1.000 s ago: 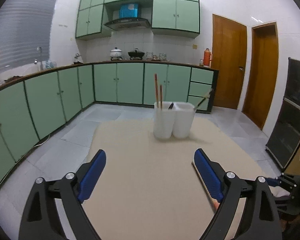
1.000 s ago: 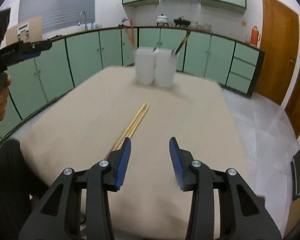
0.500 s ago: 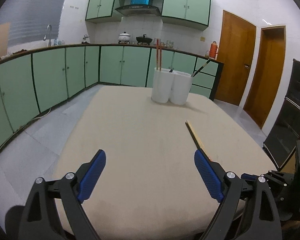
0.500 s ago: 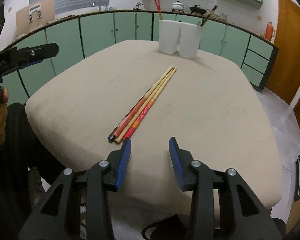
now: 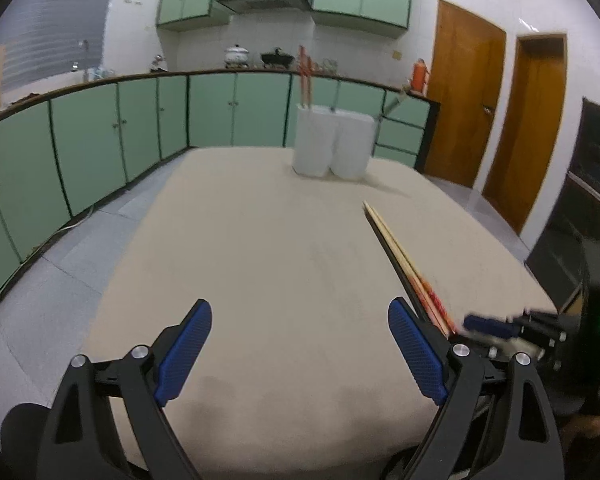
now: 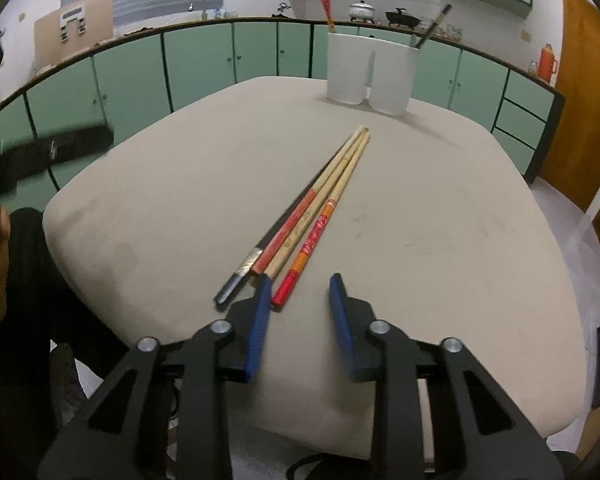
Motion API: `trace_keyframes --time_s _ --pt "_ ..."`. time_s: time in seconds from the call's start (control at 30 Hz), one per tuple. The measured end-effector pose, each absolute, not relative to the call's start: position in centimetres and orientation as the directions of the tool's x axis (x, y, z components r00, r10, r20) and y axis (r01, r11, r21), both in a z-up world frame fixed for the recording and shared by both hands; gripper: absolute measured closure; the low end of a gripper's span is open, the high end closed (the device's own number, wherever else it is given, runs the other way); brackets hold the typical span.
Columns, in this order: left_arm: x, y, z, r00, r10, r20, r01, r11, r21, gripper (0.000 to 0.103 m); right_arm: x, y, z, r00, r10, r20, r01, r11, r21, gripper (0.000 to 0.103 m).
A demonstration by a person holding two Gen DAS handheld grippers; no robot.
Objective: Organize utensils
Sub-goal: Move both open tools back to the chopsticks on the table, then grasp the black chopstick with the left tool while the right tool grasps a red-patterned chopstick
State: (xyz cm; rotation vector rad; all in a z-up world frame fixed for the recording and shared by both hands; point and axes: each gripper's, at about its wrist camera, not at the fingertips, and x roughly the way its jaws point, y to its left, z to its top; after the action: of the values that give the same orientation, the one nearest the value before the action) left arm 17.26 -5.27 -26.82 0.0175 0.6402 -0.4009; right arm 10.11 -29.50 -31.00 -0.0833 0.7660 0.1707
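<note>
Several chopsticks (image 6: 316,208) lie side by side on the beige table (image 6: 440,208), red and dark handles toward me; they also show in the left wrist view (image 5: 404,260). Two white holders (image 6: 372,74) stand together at the table's far side, the left one holding red chopsticks (image 6: 324,0), the right one a dark utensil (image 6: 432,28). The holders show in the left wrist view (image 5: 332,142) too. My right gripper (image 6: 298,292) is open and empty, just short of the handle ends. My left gripper (image 5: 300,320) is wide open and empty over the near table.
Green cabinets (image 5: 100,132) run along the left and back walls. Wooden doors (image 5: 496,120) stand at the right. The right gripper (image 5: 500,326) shows at the table's right edge in the left wrist view. The table's front edge (image 6: 300,432) is close below the right gripper.
Both grippers have pulled back and lowered toward the near table edge. The right gripper has come up to the chopsticks' handle ends. Neither jaw opening has changed.
</note>
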Motion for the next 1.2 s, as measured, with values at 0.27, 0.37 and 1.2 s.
trace_keyframes --time_s 0.27,0.37,1.2 --pt "16.1 -10.6 -28.8 0.635 -0.430 -0.642 0.525 0.850 -0.049 0.016 9.7 -32.0 -31.0 0.710 0.104 -0.696 -0.148 0.989 -0.003 0.077" --pt "16.0 -12.4 -29.5 0.607 -0.443 -0.659 0.561 0.827 -0.040 0.016 10.1 -33.2 -31.1 0.707 0.114 -0.698 -0.125 0.992 0.034 0.077" --pt "17.7 -12.5 -31.1 0.649 -0.378 -0.661 0.490 0.872 -0.019 0.096 12.0 -33.7 -31.6 0.741 -0.009 -0.671 -0.013 1.000 -0.027 0.098"
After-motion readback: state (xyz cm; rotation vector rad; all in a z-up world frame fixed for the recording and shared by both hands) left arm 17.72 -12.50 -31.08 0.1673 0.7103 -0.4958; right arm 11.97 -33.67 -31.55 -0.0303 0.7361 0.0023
